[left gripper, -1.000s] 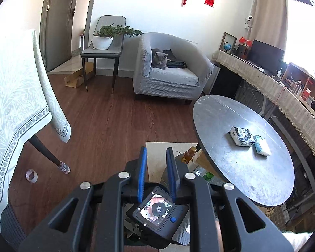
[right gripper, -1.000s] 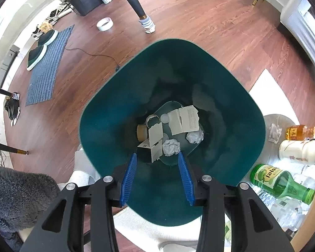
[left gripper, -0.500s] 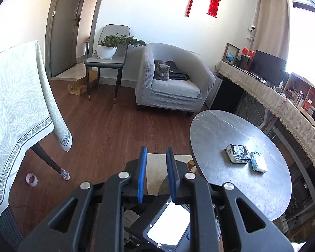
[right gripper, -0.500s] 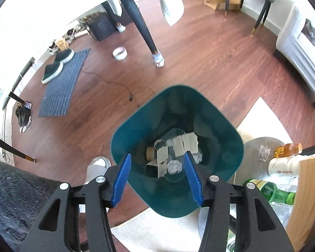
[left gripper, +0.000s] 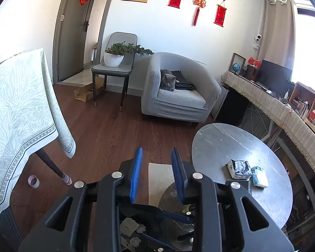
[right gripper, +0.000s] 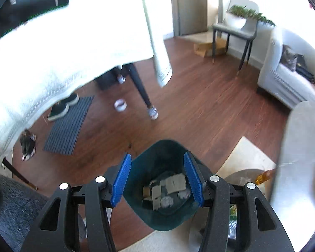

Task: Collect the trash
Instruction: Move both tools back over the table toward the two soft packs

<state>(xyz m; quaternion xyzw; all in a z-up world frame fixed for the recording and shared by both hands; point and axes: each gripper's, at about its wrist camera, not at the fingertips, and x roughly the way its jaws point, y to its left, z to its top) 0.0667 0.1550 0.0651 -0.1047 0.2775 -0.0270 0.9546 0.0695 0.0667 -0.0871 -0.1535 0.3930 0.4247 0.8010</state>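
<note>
A dark green trash bin (right gripper: pixel 157 157) stands on the wood floor below my right gripper (right gripper: pixel 156 163). It holds paper scraps and crumpled tissues (right gripper: pixel 168 191). My right gripper is open and empty, well above the bin. My left gripper (left gripper: pixel 156 157) is open and empty, held high over the floor. Through its frame I see the right gripper and bits of the trash (left gripper: pixel 134 231) below. A crumpled silver packet (left gripper: pixel 239 168) and a tissue pack (left gripper: pixel 260 176) lie on the round grey table (left gripper: pixel 231 142).
A table with a pale green cloth (left gripper: pixel 21 109) is at the left, with a tape roll (left gripper: pixel 33 181) by its leg. An armchair with a grey cat (left gripper: pixel 168 82), a chair with a plant (left gripper: pixel 115 58), bottles (right gripper: pixel 264 176) under the round table, a mat and shoes (right gripper: pixel 63 107).
Both grippers have risen. The right one pulled up and away from the bin, which now looks small. The left gripper's fingers have opened wider.
</note>
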